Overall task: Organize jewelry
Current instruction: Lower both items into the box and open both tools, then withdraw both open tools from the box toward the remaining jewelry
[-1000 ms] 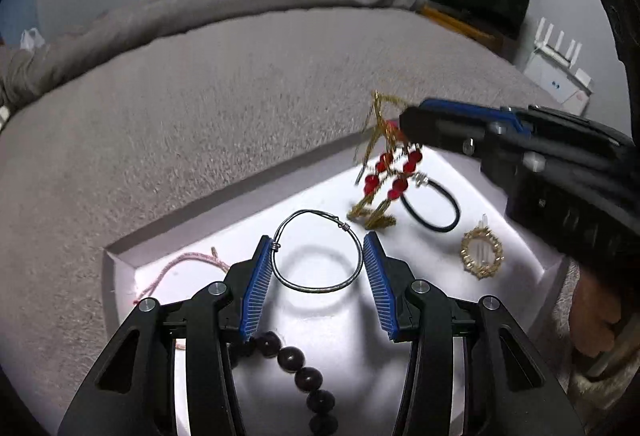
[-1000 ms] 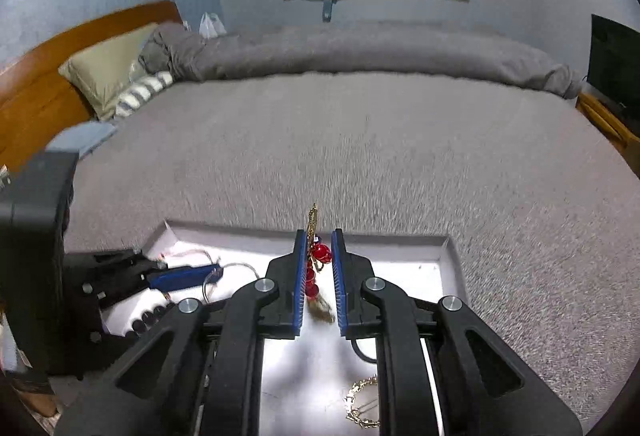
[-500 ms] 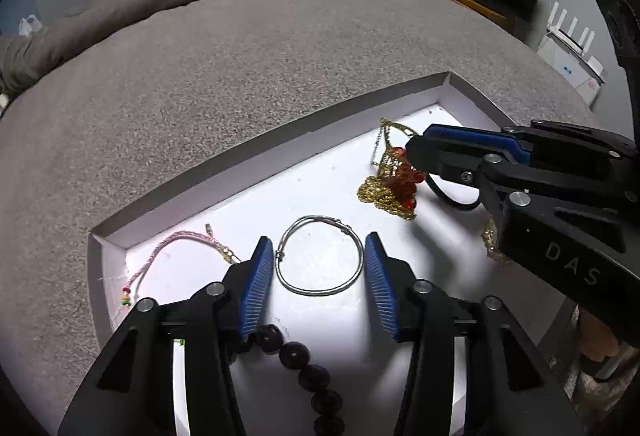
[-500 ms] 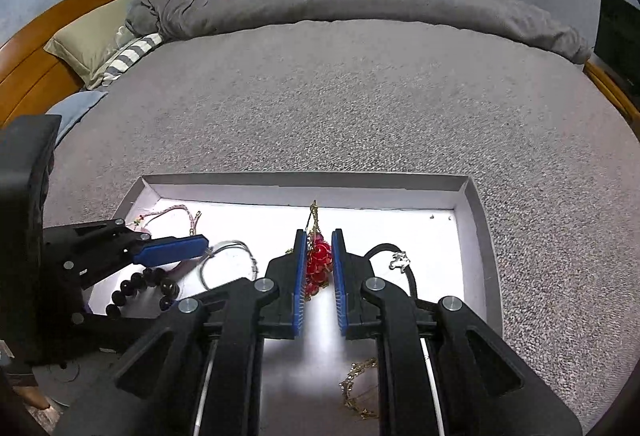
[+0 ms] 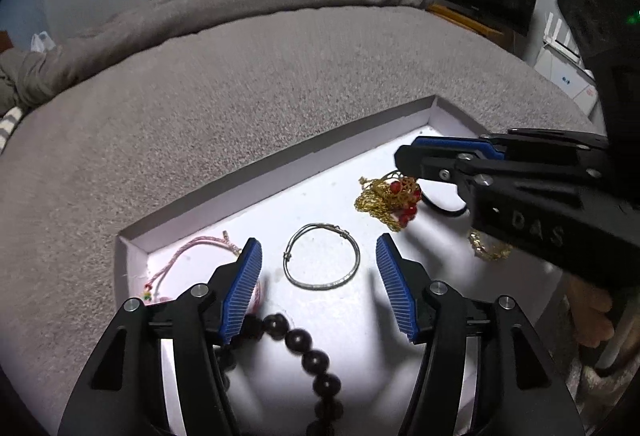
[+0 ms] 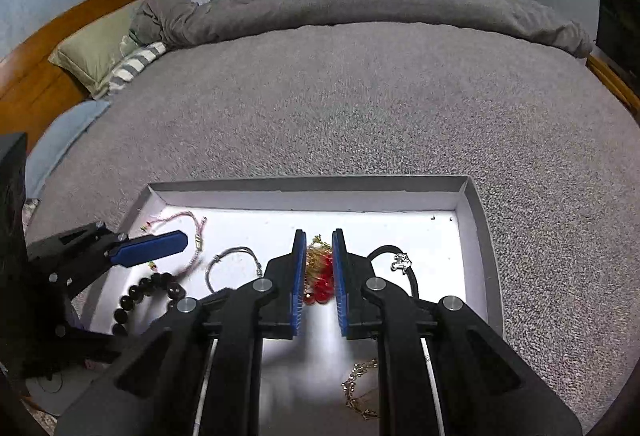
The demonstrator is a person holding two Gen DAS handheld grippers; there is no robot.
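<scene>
- Shallow white tray sits on a grey bedspread; the jewelry pieces lie spread over its floor.
- Left gripper: jaws opening, blue pads standing wide on either side of a thin silver bangle. The bangle lies flat on the tray floor between them; neither pad touches it.
- Right gripper: jaws narrow, pinched on a gold chain piece with red beads. The beads bunch between the blue pads; the gold chain shows above them.
- From the left wrist view, the same gold-and-red piece bunches in a heap on the tray floor under the right gripper's tip, beyond and to the right of the bangle.
- Pink cord bracelet lies near the tray's left corner, partly hidden behind the left gripper's left finger.
- Dark bead bracelet lies on the near part of the tray, running under the left gripper.
- Black cord loop with a small silver charm lies just right of the right gripper's fingers.
- Small gold chain piece lies at the tray's near edge, below the right gripper.
- A bare hand shows under the right gripper's body at the right edge.
</scene>
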